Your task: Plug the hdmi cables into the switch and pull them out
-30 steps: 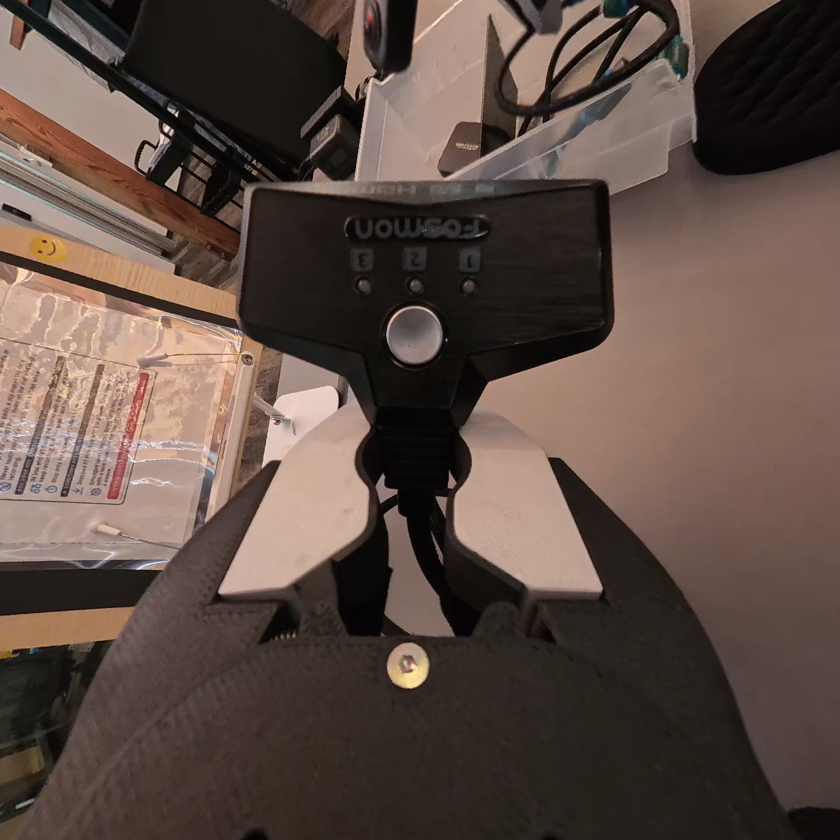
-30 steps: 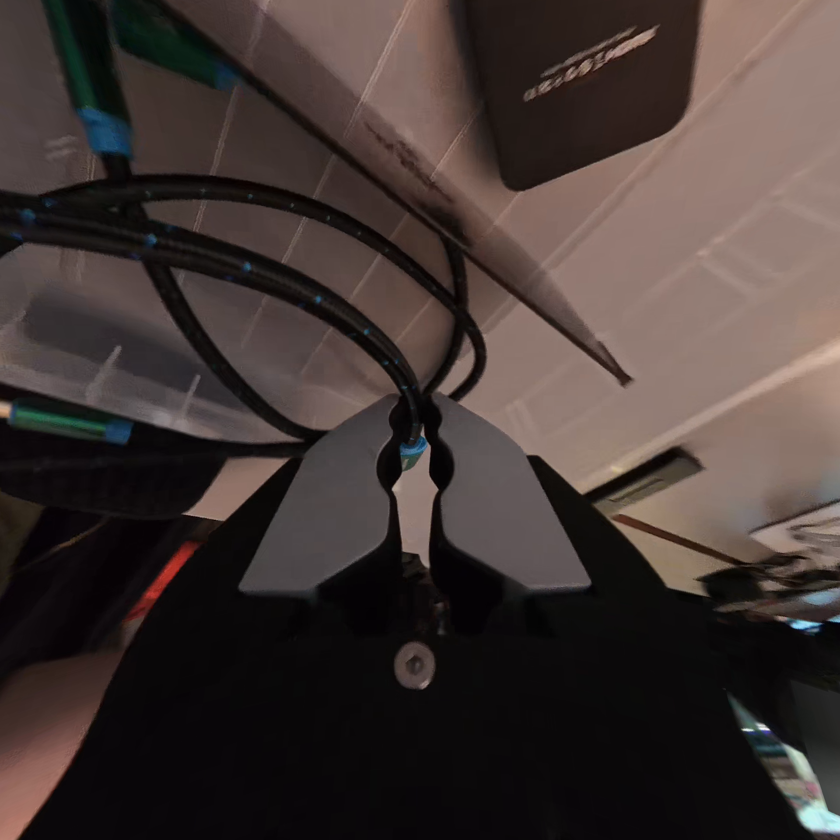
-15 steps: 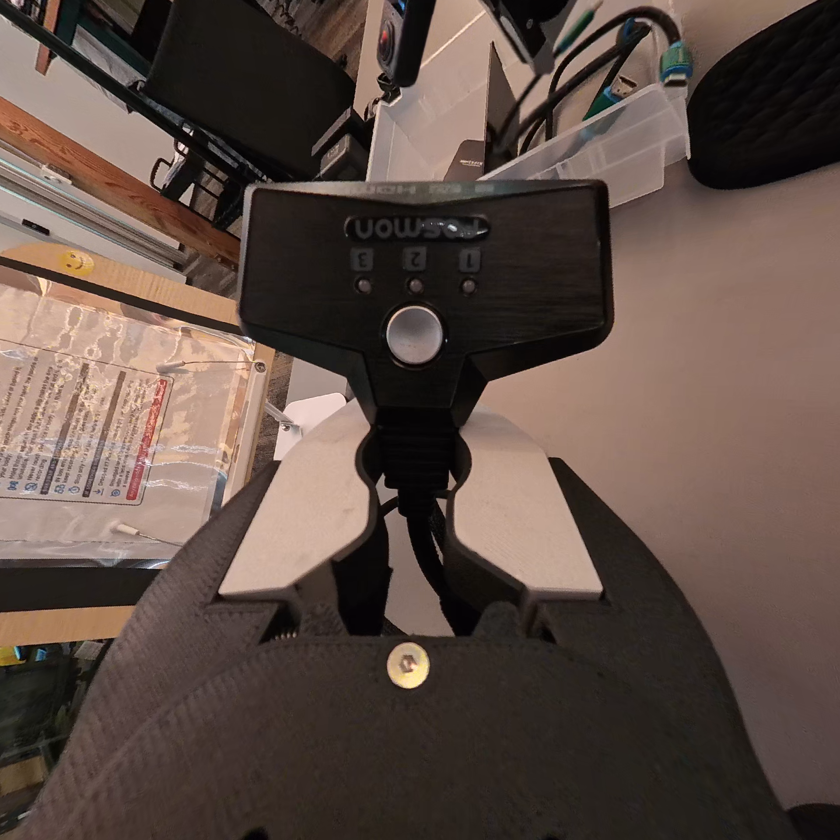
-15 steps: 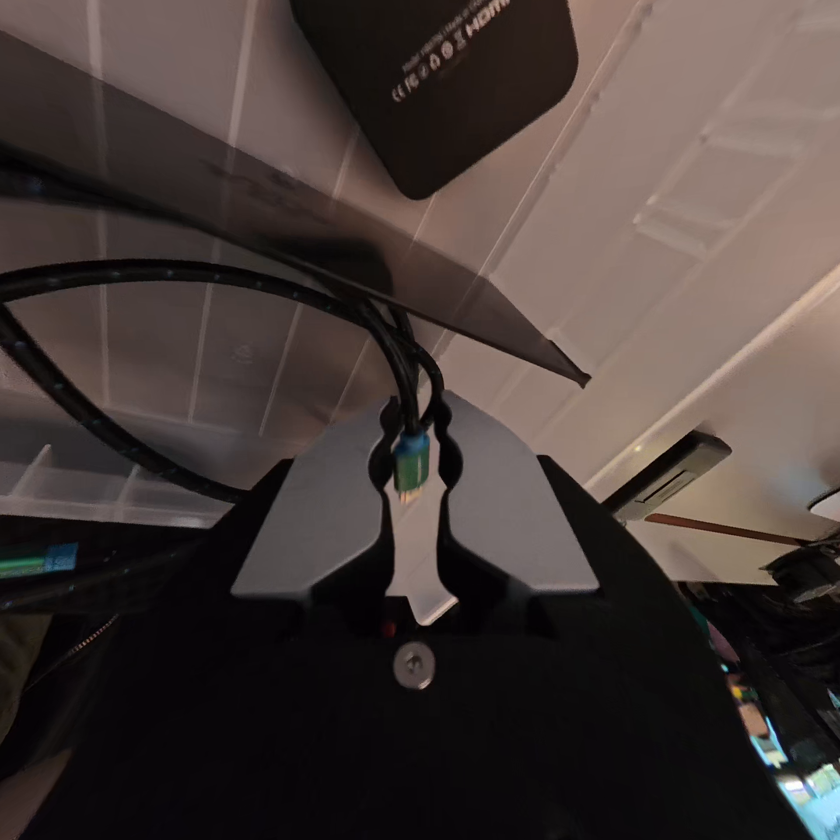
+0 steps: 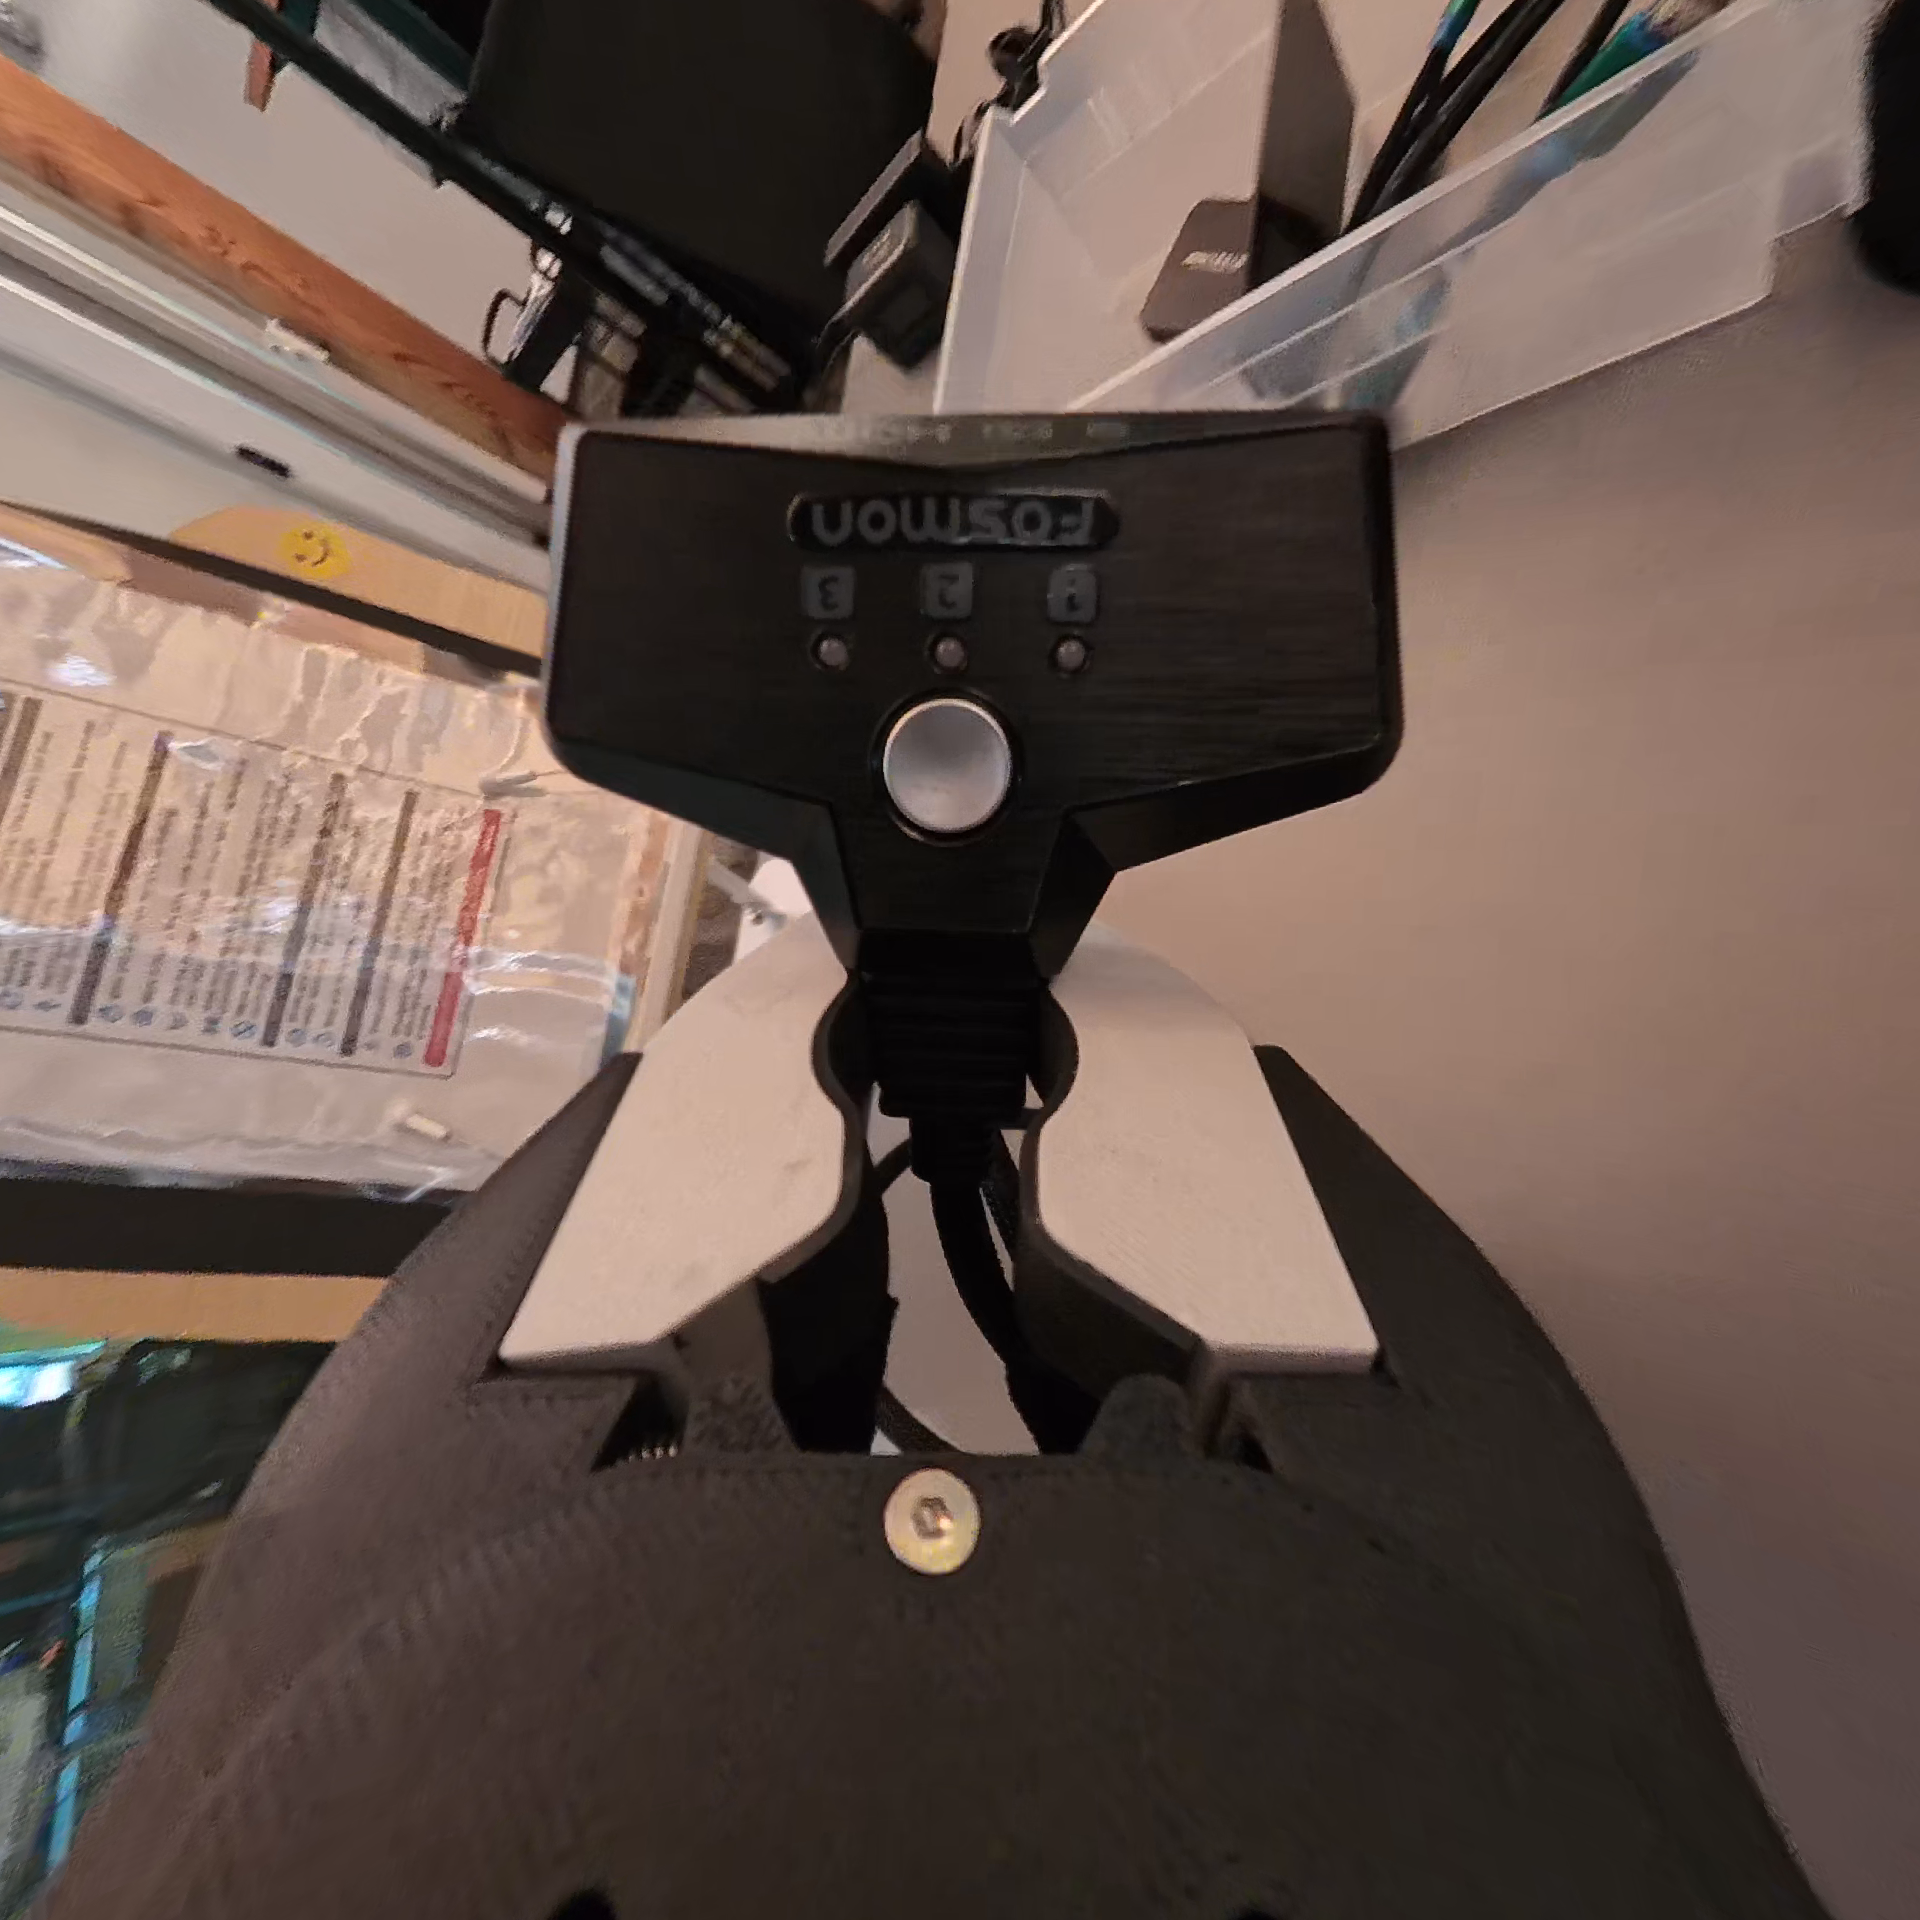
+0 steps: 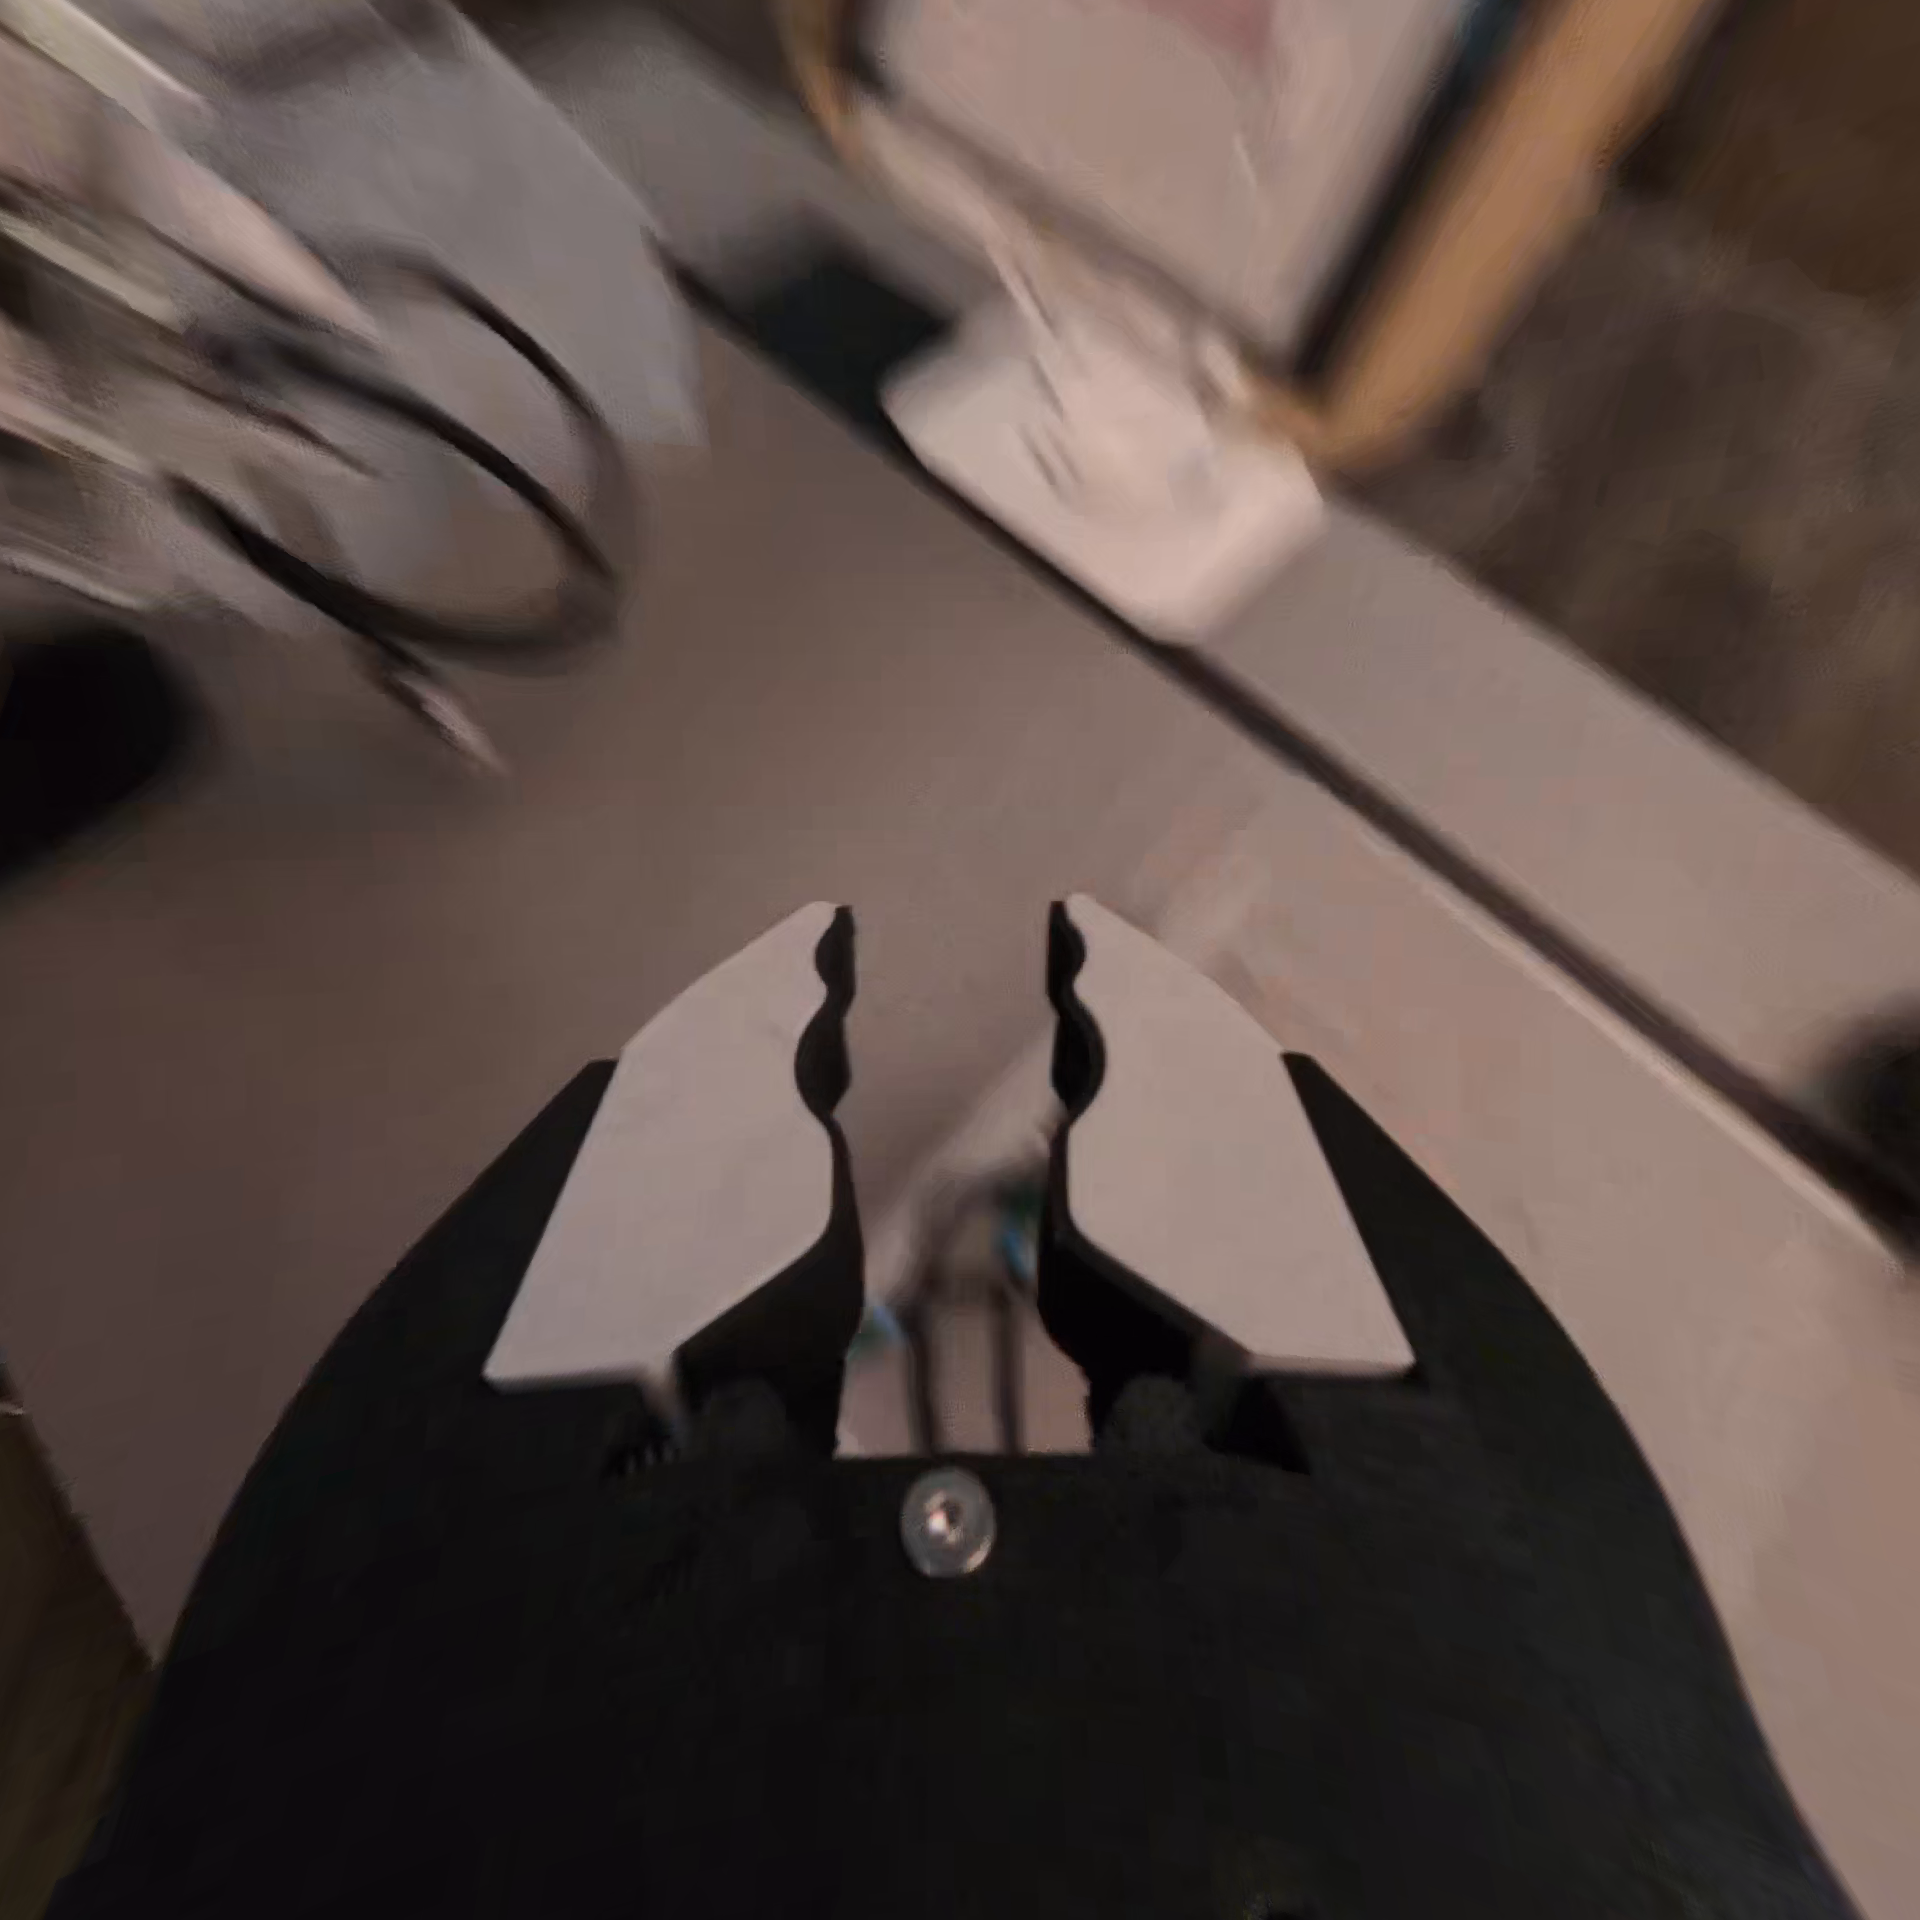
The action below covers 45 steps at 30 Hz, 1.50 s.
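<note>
We keep the left gripper (image 5: 951, 1023) pinching the switch (image 5: 971, 623) steady while our spread, empty right gripper (image 6: 951, 925) fetches a cable (image 6: 488, 457).

The switch (image 5: 966, 644) is brushed matt black with a shiny metal button (image 5: 945, 767). Behind it, the bin (image 5: 1455, 301) is clear glossy plastic; left of it, a beam (image 5: 260, 270) is grained wood.
</note>
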Motion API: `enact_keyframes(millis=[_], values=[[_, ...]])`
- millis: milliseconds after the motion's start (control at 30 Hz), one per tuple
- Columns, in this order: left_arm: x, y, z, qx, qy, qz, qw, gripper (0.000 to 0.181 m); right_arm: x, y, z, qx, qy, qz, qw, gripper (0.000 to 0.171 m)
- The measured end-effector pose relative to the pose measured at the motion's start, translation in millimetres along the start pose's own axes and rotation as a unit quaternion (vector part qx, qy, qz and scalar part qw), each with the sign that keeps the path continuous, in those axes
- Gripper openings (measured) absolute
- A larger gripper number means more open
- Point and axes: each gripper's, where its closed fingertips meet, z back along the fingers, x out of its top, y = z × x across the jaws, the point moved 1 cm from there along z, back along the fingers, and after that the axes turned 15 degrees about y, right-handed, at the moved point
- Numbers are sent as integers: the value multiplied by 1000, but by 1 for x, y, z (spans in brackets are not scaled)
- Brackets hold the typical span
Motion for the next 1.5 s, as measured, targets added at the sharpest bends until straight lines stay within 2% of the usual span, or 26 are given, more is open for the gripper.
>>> enact_keyframes(millis=[67, 133, 200, 300, 333, 433, 533, 600, 667, 700, 867, 967, 1067, 1167, 1267, 1367, 1500], values=[[-1, 1, -4, 20, 17, -7, 1000, 26, 43, 55, 11, 96, -131, 28, 986, 50], [-1, 1, -8, 34, 30, -14, 999, 25, 73, 94, 12, 167, -210, 29, 963, 56], [-1, 0, -10, 42, 38, -21, 998, 25, 89, 117, -6, 220, -198, 11, 955, 58], [-2, -1, -12, 49, 46, -28, 997, 26, 94, 129, -53, 240, -113, -7, 964, 62], [-2, -1, -13, 52, 48, -31, 997, 26, 95, 133, -64, 258, -96, -13, 961, 57], [-4, 1, -17, 79, 59, -41, 994, 26, 96, 148, -74, 349, -67, -22, 934, 24], [6, 7, -14, 136, 11, -44, 990, 29, 96, 138, -66, 356, -88, -7, 930, 23], [12, 12, -8, 143, -3, -20, 989, 46, 98, 117, -49, 330, -129, -14, 935, 22], [15, 13, -2, 109, -12, 23, 994, 72, 98, 87, -21, 293, -180, -24, 939, 22], [17, 13, 2, 87, -21, 44, 995, 79, 95, 72, -4, 278, -204, -30, 938, 22], [26, 13, 28, 33, -82, 83, 993, 76, 60, -5, 95, 150, -333, -64, 929, 22], [25, 11, 33, 25, -81, 80, 993, 75, 26, -41, 128, 47, -342, -96, 933, 23], [28, 10, 35, 27, -85, 77, 993, 72, -5, -80, 120, -19, -299, -144, 943, 22], [29, 6, 32, 21, -83, 75, 993, 70, -19, -108, 92, -13, -274, -173, 946, 23], [28, 4, 29, 24, -74, 69, 995, 69, -14, -113, 71, 18, -270, -164, 949, 23], [28, 2, 28, 24, -71, 62, 995, 68, 1, -108, 78, -24, -291, -127, 948, 23], [28, 1, 26, 23, -70, 59, 996, 67, 19, -95, 104, -108, -347, -50, 930, 23]])
